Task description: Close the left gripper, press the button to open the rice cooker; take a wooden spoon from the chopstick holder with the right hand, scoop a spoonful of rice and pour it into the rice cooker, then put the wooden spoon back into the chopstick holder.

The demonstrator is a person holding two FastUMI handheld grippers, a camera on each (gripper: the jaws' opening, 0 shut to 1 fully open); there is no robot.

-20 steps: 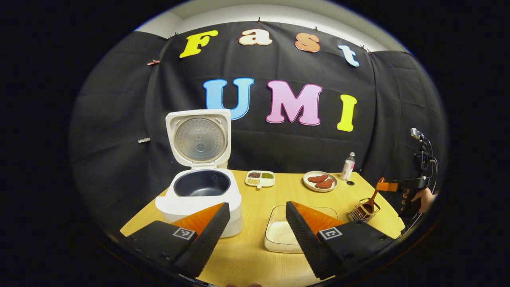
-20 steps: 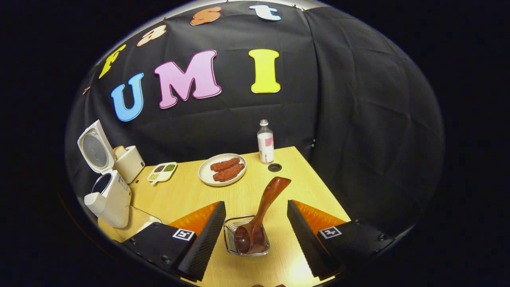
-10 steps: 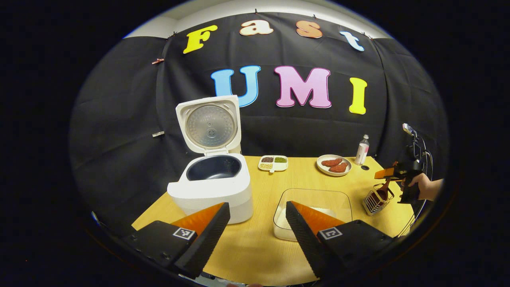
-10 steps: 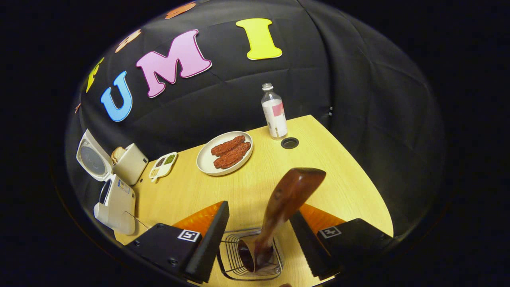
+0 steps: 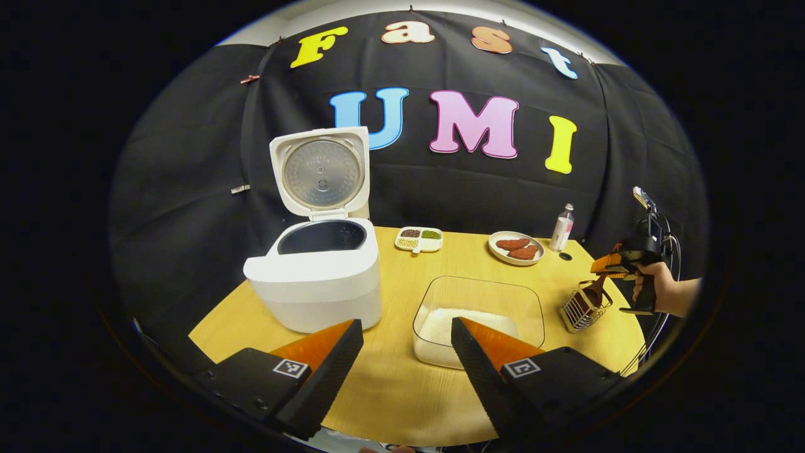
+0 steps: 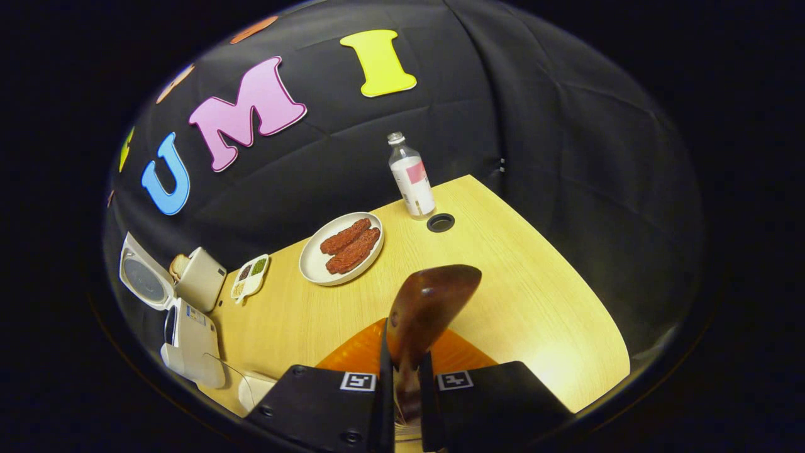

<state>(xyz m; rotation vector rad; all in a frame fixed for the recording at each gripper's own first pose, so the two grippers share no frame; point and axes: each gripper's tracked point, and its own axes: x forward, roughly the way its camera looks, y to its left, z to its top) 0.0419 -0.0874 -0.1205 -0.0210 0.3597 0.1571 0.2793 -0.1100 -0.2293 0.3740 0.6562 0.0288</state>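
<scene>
We are holding the left claw released, its two fingers spread wide above the near edge of the desk. Ahead of it and to its left, the rice cooker is standing with its lid tipped fully up and its dark inner pot showing. Directly ahead, between the spread fingers, a clear container of rice is sitting on the desk. Beyond that, a small divided dish of grains and a plate with reddish pieces are lying near the back edge, with a bottle just beside the plate.

Far off to the left claw's right, we are gripping the right claw in a hand, directly over the wire chopstick holder.

In the right gripper view, we are clenching the right claw on the wooden spoon: both fingers are pressing its handle from either side, and the handle's broad end is sticking up past the fingertips. The spoon's bowl is lying below the claw, in the holder as seen from the left gripper view. Ahead of this claw the plate, the bottle and a dark round hole in the desk are showing, with the rice cooker well off to its left.
</scene>
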